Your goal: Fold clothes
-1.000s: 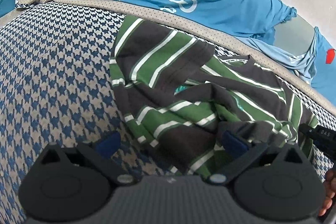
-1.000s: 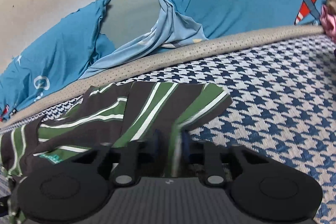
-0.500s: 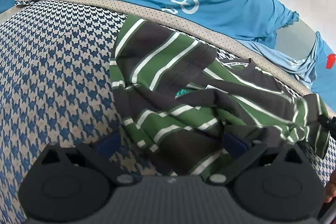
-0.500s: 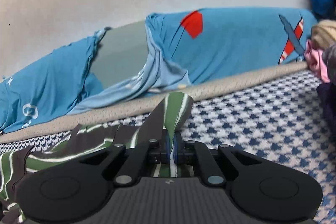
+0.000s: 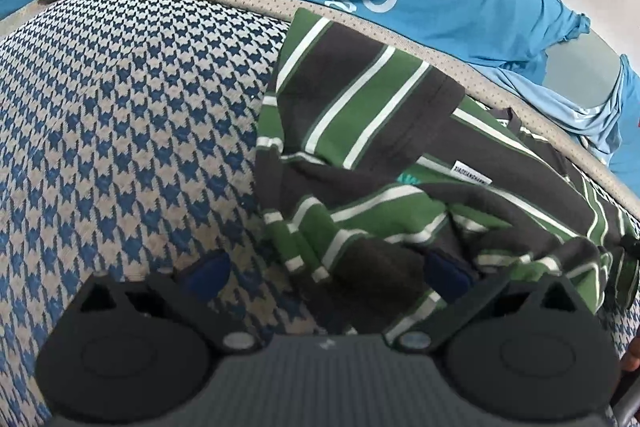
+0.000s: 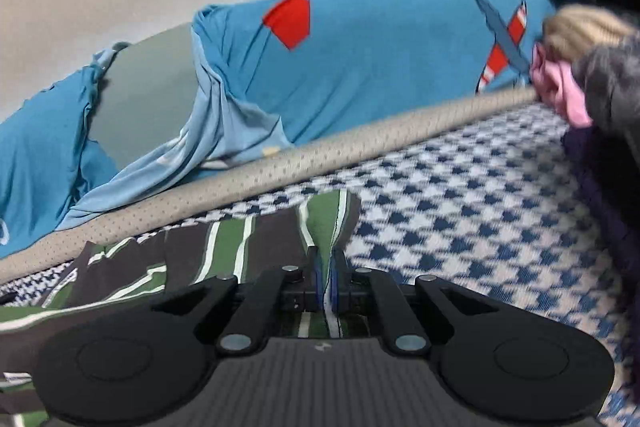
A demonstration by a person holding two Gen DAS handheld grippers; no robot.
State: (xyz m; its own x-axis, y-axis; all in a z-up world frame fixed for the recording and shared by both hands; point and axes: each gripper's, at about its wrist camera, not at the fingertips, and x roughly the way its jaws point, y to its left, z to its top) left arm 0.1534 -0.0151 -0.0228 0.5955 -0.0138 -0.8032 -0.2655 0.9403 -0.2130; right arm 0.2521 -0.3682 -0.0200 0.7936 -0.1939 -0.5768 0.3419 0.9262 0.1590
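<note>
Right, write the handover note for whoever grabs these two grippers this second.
Right gripper: shut on an edge of the green, dark grey and white striped shirt, pinching a fold of it.
Left gripper: open, jaws wide, poised over the crumpled near part of the shirt, gripping nothing.
The shirt lies bunched on the blue-and-beige houndstooth cushion, against its beige mesh border. A pile of other clothes sits at the right.
Done: one edge gripped. Left: probably grip a second edge, spread the shirt flat, then fold.
</note>
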